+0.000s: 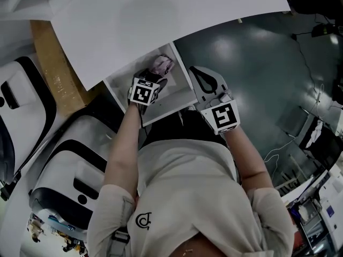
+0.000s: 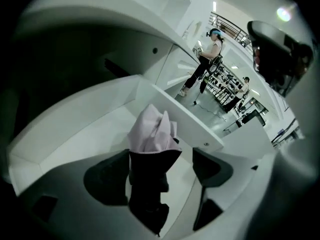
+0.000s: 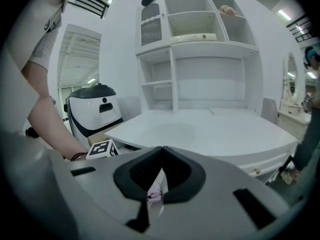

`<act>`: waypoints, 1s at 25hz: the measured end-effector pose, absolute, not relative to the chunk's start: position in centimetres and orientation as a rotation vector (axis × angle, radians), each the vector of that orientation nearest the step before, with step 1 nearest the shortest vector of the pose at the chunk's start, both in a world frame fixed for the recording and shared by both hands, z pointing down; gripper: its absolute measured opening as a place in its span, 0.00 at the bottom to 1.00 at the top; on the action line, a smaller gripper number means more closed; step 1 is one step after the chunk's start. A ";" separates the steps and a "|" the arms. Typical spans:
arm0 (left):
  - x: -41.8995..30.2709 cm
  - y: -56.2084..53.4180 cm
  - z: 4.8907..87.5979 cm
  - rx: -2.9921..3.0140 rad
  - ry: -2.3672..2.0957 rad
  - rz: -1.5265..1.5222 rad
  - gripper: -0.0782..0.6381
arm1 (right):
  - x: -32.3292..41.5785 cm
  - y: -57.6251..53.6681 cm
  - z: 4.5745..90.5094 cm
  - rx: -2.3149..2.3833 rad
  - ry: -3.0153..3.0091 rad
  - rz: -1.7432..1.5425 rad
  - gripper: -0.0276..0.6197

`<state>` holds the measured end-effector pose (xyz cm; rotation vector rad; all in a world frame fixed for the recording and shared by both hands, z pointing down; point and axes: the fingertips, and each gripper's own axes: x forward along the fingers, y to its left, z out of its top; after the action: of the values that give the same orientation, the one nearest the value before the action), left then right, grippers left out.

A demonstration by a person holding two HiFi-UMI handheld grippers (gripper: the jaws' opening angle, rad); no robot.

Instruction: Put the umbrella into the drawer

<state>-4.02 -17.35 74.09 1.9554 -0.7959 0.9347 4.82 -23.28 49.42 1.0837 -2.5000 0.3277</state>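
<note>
The folded umbrella (image 1: pixel 161 65), a pale pink canopy on a black handle, lies in the open white drawer (image 1: pixel 177 103) under the desk top. My left gripper (image 1: pixel 154 80) hangs over the drawer. In the left gripper view the umbrella (image 2: pixel 152 134) stands between the spread jaws of the left gripper (image 2: pixel 160 156); its black part lies against the left pad (image 2: pixel 107 184), with a gap to the right pad (image 2: pixel 212 168). The drawer's side wall (image 2: pixel 192 124) runs just beyond. My right gripper (image 1: pixel 199 77) waits beside the drawer's right corner, and in its own view the right gripper (image 3: pixel 160 150) has its tips together with nothing held.
The white desk top (image 1: pixel 161 15) overhangs the drawer. White machines with black trim (image 1: pixel 75 175) and a cardboard piece (image 1: pixel 53 74) fill the left side. Dark floor (image 1: pixel 257 63) lies to the right. A white shelf unit (image 3: pixel 200 44) stands on the desk. A person (image 2: pixel 207 59) stands far off.
</note>
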 end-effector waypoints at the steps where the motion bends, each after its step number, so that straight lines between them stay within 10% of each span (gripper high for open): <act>1: -4.1 -17.5 73.2 1.963 -0.811 0.927 0.68 | 4.8 -23.3 49.1 1.090 -2.506 0.324 0.05; 11: -6.2 -18.9 63.0 2.001 -1.132 0.780 0.14 | 5.4 -22.5 44.8 1.044 -2.612 0.295 0.05; 25: -6.5 -20.4 45.3 2.222 -1.456 0.452 0.12 | 5.1 -23.9 37.0 0.902 -2.752 0.184 0.05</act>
<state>-6.48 -20.38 45.29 2.2221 -1.4561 0.4522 5.12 -23.89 36.97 0.9023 -2.7517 0.1840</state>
